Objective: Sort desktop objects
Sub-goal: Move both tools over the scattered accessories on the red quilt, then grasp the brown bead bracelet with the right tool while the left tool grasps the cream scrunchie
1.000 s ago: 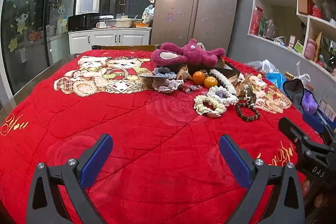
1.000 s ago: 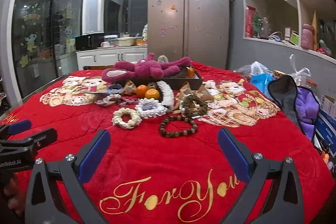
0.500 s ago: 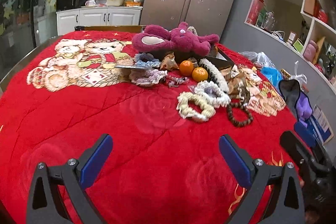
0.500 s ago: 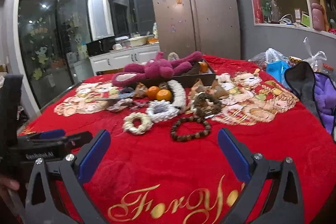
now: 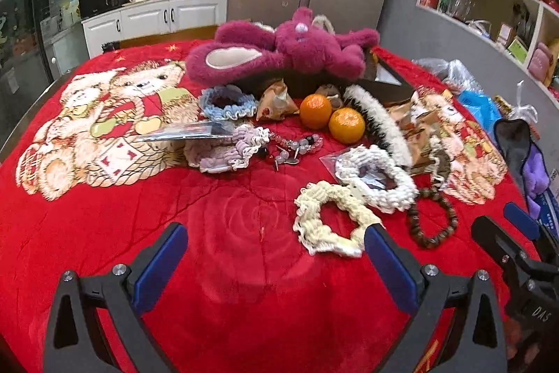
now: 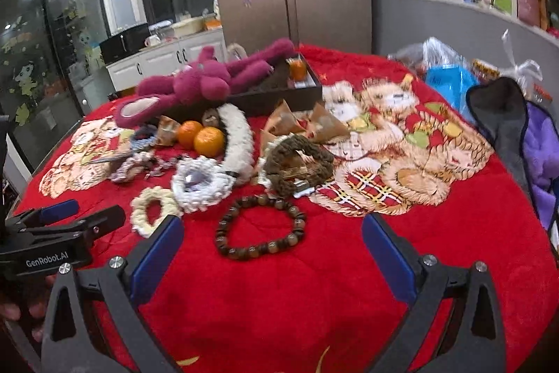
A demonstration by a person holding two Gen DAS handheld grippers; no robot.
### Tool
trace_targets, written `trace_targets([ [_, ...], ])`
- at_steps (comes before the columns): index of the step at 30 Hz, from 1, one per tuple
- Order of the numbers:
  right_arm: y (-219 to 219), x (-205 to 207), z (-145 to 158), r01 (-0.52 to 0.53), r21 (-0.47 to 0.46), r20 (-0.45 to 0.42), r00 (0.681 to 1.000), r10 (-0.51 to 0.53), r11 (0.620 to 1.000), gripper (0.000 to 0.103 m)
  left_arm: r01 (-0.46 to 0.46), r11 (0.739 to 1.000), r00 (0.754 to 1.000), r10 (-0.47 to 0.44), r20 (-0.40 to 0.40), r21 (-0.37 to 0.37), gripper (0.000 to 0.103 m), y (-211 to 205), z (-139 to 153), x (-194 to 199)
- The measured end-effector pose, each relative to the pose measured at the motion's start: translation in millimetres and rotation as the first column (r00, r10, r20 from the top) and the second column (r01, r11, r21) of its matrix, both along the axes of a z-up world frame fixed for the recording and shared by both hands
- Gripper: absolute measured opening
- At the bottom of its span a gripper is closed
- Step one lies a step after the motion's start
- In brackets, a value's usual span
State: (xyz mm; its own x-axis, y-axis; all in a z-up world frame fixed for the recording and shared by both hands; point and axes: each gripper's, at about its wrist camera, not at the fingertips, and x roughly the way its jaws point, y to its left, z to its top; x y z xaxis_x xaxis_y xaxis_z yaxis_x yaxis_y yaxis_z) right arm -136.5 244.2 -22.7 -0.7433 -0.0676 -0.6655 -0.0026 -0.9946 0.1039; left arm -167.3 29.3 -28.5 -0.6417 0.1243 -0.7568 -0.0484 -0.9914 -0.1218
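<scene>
A pile of small objects lies on a red blanket [image 5: 104,233]. In the left wrist view my left gripper [image 5: 274,243] is open, low over the blanket. A cream scrunchie [image 5: 307,222] lies just beyond its right finger, with a white scrunchie [image 5: 394,194] behind. My right gripper [image 5: 499,226] shows at the right edge. In the right wrist view my right gripper [image 6: 272,233] is open, and a brown bead bracelet [image 6: 260,250] lies between its fingertips, untouched. My left gripper [image 6: 91,214] shows at the left, close to the cream scrunchie [image 6: 138,219]. Two oranges [image 6: 208,141] sit further back.
A magenta plush toy [image 6: 206,83] lies over a dark tray [image 6: 279,93]. A white fluffy band [image 6: 237,135], a brown scrunchie [image 6: 279,166] and snack packets [image 6: 290,121] crowd the middle. Blue and lilac scrunchies [image 5: 227,103] lie left. A dark and purple garment [image 6: 506,114] and bags [image 6: 450,83] line the right edge.
Both grippers have moved forward toward the pile and tipped downward, so the scrunchies and bracelet sit much closer. Both stay open and hold nothing.
</scene>
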Motion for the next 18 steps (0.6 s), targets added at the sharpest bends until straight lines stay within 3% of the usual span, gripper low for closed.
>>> trace_targets([
  [5,8.3,-24.6,-15.4,0.024,-0.009,0.069,0.997,-0.023,1.000,0.103,0.004,0.999,0.999,-0.002,0.054,-0.037,0.103,0.8,-14.5,-22.2],
  [10,10.9,-44.8,-38.1,0.036,-0.083,0.133,0.991,-0.025,0.996,0.103,-0.026,0.999,0.997,0.029,0.066,-0.048,0.103,-3.0,-27.3,-33.0],
  [15,2.6,-52.3,-47.4,0.035,-0.031,0.188,0.982,-0.029,0.999,0.103,-0.003,0.992,0.997,0.012,0.071,-0.126,0.103,10.8,-31.0,-36.6],
  [18,-2.1,-53.2,-49.2,0.034,0.007,0.200,0.979,-0.035,0.999,0.103,-0.008,0.994,0.997,0.016,0.072,-0.109,0.103,8.2,-31.6,-35.8],
])
